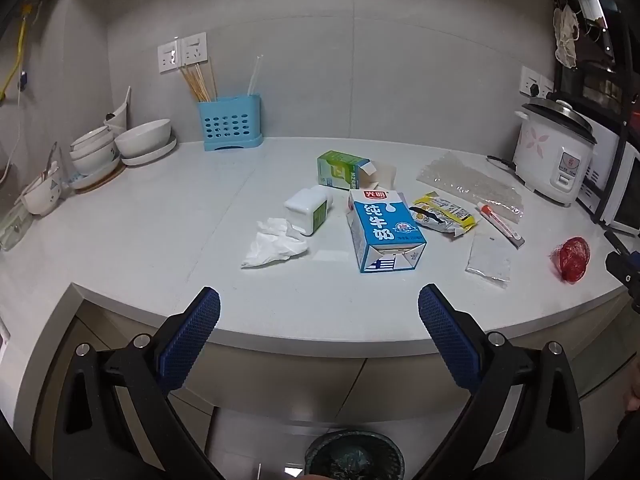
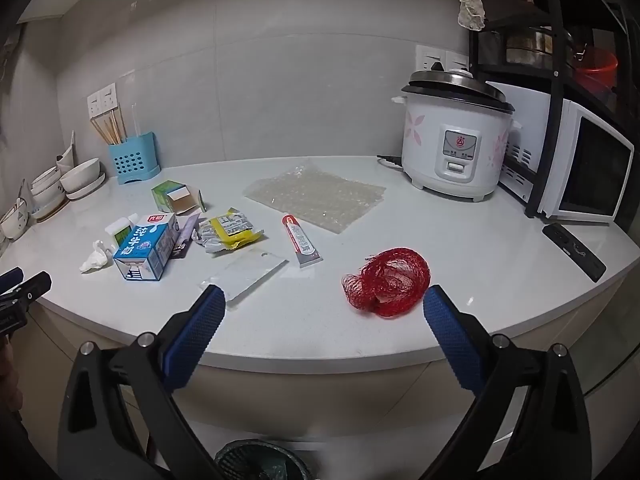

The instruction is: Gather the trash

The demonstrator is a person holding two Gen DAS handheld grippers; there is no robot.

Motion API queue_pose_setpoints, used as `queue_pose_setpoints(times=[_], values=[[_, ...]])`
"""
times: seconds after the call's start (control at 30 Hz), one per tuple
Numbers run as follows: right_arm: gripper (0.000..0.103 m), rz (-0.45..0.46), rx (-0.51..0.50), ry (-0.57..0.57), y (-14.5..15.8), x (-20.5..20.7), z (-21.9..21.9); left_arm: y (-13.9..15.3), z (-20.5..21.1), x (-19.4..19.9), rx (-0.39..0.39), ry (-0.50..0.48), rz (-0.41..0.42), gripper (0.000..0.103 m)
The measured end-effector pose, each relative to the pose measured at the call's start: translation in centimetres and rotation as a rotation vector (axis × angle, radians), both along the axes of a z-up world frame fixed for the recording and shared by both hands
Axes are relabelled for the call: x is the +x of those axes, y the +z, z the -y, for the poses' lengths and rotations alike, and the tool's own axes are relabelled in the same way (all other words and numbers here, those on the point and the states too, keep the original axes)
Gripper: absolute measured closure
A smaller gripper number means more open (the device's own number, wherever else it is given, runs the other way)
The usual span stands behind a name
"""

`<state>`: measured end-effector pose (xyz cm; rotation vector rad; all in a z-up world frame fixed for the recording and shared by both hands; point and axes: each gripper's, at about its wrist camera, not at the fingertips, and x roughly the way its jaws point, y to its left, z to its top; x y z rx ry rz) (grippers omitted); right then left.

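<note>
Trash lies on the white counter (image 1: 160, 240): a blue milk carton (image 1: 384, 232), a crumpled tissue (image 1: 276, 246), a white bottle (image 1: 308, 210), a green box (image 1: 344, 169), a yellow wrapper (image 1: 444, 214), a tube (image 1: 500, 226), a clear bag (image 1: 490, 260), bubble wrap (image 2: 316, 198) and a red net (image 2: 388, 282). My left gripper (image 1: 319, 304) is open and empty, before the counter edge facing the carton. My right gripper (image 2: 320, 304) is open and empty, its right finger just beside the red net. A dark bin (image 1: 354, 456) sits on the floor below.
Bowls and plates (image 1: 120, 148) stack at the far left beside a blue chopstick holder (image 1: 231, 126). A rice cooker (image 2: 454, 148) and a microwave (image 2: 588, 176) stand at the right, with a black remote (image 2: 574, 250) near the edge.
</note>
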<state>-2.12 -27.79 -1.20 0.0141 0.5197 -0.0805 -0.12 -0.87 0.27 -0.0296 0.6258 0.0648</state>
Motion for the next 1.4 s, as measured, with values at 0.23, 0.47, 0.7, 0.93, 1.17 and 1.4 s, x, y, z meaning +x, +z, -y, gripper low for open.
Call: queue_pose_setpoints(times=[0.23,0.47,0.7,0.93,1.17,1.4], values=[[0.008,0.001,0.0,-0.003,0.1,0.1,0.0,0.0,0.1,0.1,0.001,0.003,-0.002,0.006],[0.008,-0.003,0.005,0.006,0.0,0.1,-0.1,0.1,0.1,0.2,-0.002,0.006,-0.003,0.006],[0.008,-0.001,0.013,0.012,-0.1,0.2,0.0,0.2,0.2,0.3,-0.012,0.013,-0.005,0.006],[0.008,-0.005,0.02,0.014,-0.2,0.7,0.3,0.4,0.8,0.6,0.014,0.008,0.002,0.006],[0.008,-0.008,0.018,0.015,-0.1,1.0,0.3,0.4,1.1,0.9,0.018,0.004,-0.003,0.006],[0.008,-0.007,0.014,0.019,0.2,0.9,0.1,0.5,1.2,1.0,0.025,0.002,-0.007,0.006]])
